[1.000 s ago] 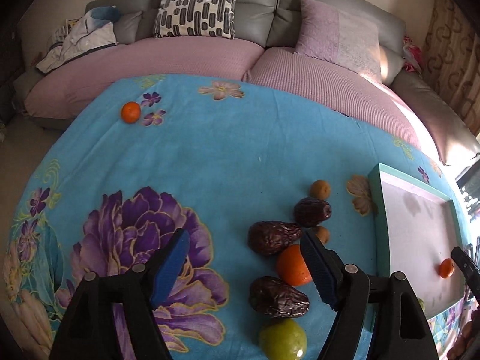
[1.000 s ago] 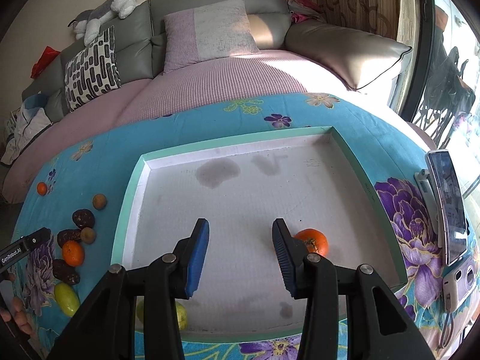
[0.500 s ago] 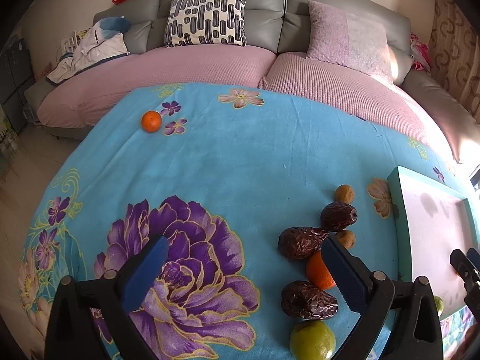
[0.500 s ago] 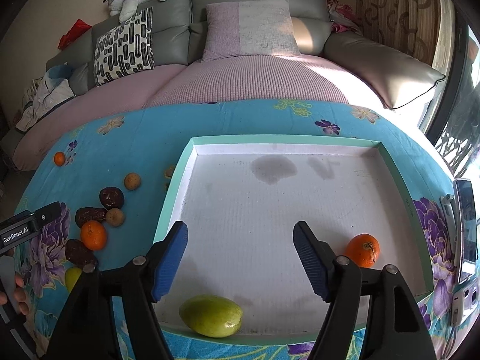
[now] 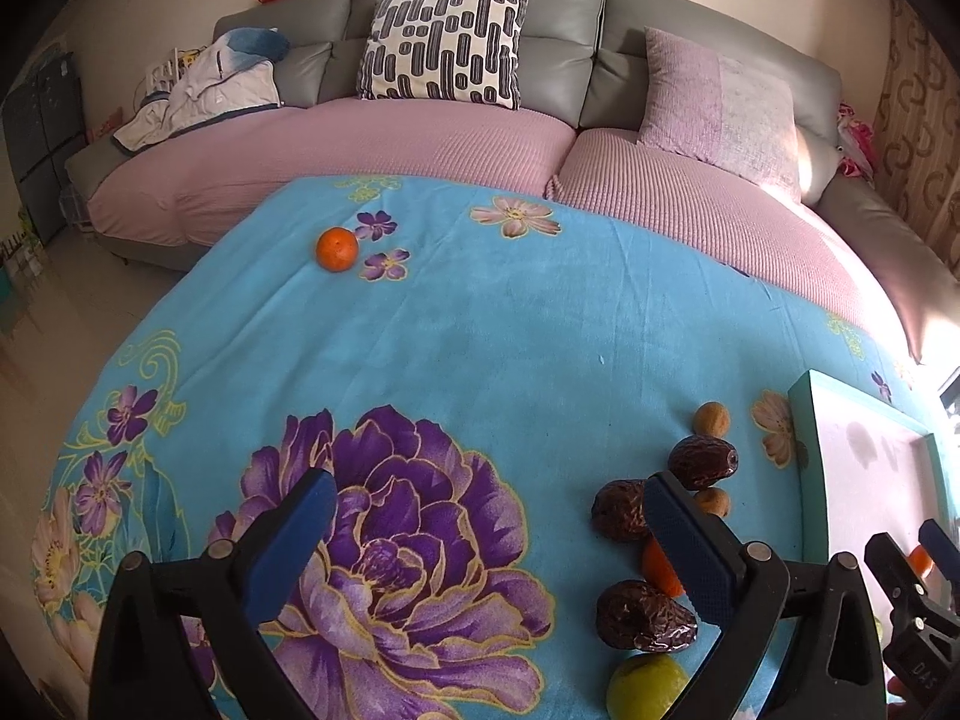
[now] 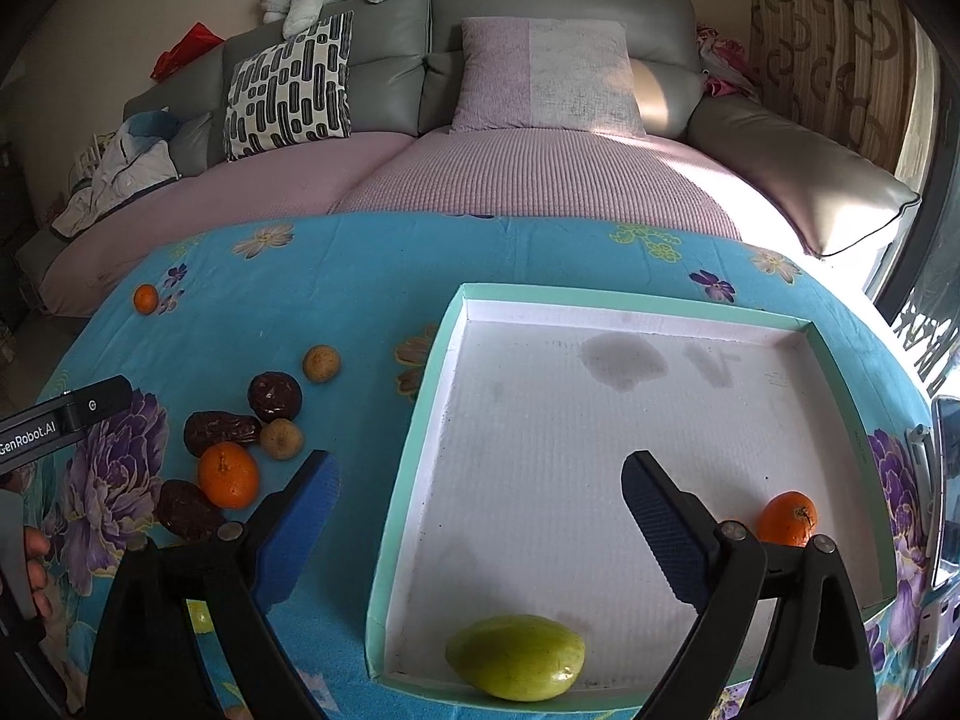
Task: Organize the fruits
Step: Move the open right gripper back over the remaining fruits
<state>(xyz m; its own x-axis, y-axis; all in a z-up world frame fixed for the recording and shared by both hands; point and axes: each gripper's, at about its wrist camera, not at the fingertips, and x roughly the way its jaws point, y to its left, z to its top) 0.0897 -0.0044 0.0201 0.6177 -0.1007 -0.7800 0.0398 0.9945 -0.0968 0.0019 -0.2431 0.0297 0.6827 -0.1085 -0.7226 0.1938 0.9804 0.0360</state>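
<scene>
A white tray (image 6: 420,420) with a teal rim lies on the blue floral cloth. Inside it rest a green fruit (image 6: 516,657) at the near edge and an orange (image 6: 787,519) at the right. My right gripper (image 6: 480,483) hangs open above the tray's near left part, empty. Left of the tray is a cluster: several dark dates (image 5: 702,462), an orange (image 6: 228,475), small brown fruits (image 6: 321,363) and a green fruit (image 5: 648,687). My left gripper (image 5: 489,513) is open and empty above the purple flower, its right finger (image 5: 690,546) over the cluster. A lone orange (image 5: 337,249) sits far left.
A grey sofa with pink covers and cushions (image 5: 447,39) curves behind the table. A phone and white device (image 6: 945,480) lie at the table's right edge. A person's hand (image 6: 30,564) shows at the left of the right wrist view.
Both grippers have opened wider and pulled back and up. The right gripper has drifted left, so the green fruit in the tray's near edge now shows fully.
</scene>
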